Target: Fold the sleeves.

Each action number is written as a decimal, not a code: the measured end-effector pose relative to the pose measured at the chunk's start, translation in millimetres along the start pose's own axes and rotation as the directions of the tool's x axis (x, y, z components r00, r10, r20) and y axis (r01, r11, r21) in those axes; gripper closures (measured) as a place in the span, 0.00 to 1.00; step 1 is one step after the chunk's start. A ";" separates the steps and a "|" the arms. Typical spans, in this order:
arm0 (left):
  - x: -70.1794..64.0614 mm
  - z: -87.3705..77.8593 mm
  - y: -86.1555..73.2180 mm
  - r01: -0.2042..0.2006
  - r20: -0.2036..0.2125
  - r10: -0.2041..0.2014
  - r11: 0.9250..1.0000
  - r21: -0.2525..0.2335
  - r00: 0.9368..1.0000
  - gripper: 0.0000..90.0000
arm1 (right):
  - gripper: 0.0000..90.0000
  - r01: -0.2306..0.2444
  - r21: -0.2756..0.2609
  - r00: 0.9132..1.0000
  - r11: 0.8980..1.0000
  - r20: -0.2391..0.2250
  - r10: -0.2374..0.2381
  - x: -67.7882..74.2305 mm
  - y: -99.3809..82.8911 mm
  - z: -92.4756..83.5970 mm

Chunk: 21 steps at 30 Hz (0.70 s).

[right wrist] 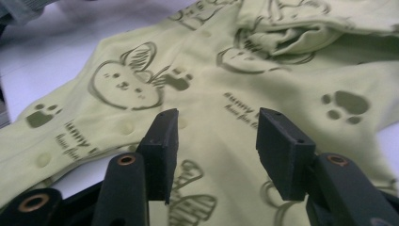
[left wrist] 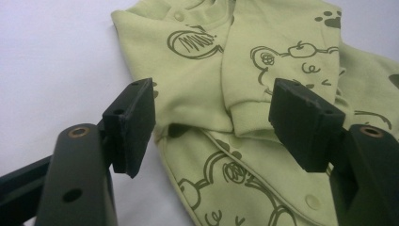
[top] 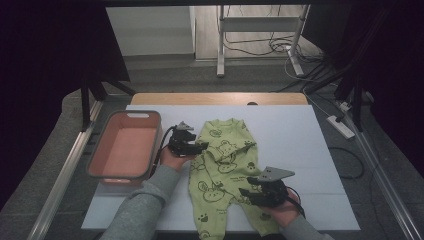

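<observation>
A light green baby romper (top: 220,167) printed with bears, rabbits and paw marks lies flat on the white sheet (top: 295,135), its sleeves folded across the chest. My left gripper (top: 202,147) sits at the romper's left edge by the folded sleeve. Its jaws stand open over the sleeve cuff (left wrist: 247,117), and the pads (left wrist: 134,122) touch nothing. My right gripper (top: 245,192) hovers low at the romper's right side near the legs. In the right gripper view its jaws are open (right wrist: 214,139) above the printed cloth (right wrist: 211,80), not pinching it.
A pink plastic bin (top: 98,150) stands on the table's left side, just beyond the left hand. The wooden table edge (top: 220,98) runs along the back. A metal stand (top: 257,25), cables and a power strip (top: 340,127) lie on the floor beyond.
</observation>
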<state>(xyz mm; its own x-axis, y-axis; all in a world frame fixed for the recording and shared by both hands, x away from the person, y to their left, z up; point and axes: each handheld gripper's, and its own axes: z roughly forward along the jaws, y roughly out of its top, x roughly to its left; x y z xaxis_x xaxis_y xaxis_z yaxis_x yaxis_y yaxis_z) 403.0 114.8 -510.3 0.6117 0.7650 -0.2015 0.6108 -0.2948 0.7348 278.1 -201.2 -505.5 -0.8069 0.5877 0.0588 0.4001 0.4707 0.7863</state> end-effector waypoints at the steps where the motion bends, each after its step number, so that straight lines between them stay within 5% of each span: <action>1: -0.5 0.6 0.1 -0.002 0.003 0.002 1.000 0.002 1.000 0.36 | 0.53 -0.009 -0.004 1.000 1.000 0.006 0.010 -3.9 1.2 0.3; 12: 0.8 -2.6 -1.3 0.006 0.056 -0.005 1.000 -0.013 0.998 0.35 | 0.49 -0.052 -0.050 0.998 0.997 0.032 0.053 -24.9 11.0 -2.2; 21: -2.1 -14.2 -2.0 -0.010 0.060 0.012 0.999 -0.031 0.998 0.35 | 0.48 -0.047 -0.084 0.997 0.995 0.053 0.052 -38.1 26.5 3.4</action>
<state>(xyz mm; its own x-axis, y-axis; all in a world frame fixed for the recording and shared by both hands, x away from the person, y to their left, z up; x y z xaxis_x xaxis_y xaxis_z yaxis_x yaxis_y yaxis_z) 393.4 121.9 -502.1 0.6482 0.7254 -0.2315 0.5889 -0.2849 0.7563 320.9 -208.8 -489.0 -0.7609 0.6454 0.0670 0.4003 0.3857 0.8313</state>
